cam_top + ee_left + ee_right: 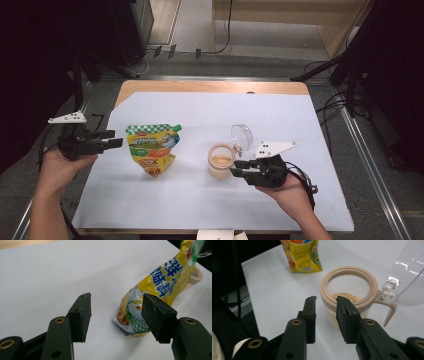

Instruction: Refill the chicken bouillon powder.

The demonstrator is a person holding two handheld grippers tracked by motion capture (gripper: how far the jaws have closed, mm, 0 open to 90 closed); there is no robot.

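High view: yellow pouch (152, 148) stands on the white tabletop (200, 200) left of centre; the jar (221, 161) with its clear flip lid (243, 134) swung open sits to the pouch's right, apart from it. Left claw (118, 142) is spread, level, just beside the pouch, nothing between the pads. Right claw (236, 169) is at the jar's near side, jaws narrow but with a gap, pinching nothing.

Likely step: take the pouch and steady the jar. Left should run in level and close on the pouch's middle, not the floppy top. Right should straddle the jar rim (349, 287), clear of the lid hinge.

Hard to tell: in the right gripper view one pad overlaps the rim, so contact is unclear. Powder level in the jar is partly hidden. Pouch top is cut off in the left gripper view (155, 290); spout or cap unreadable.
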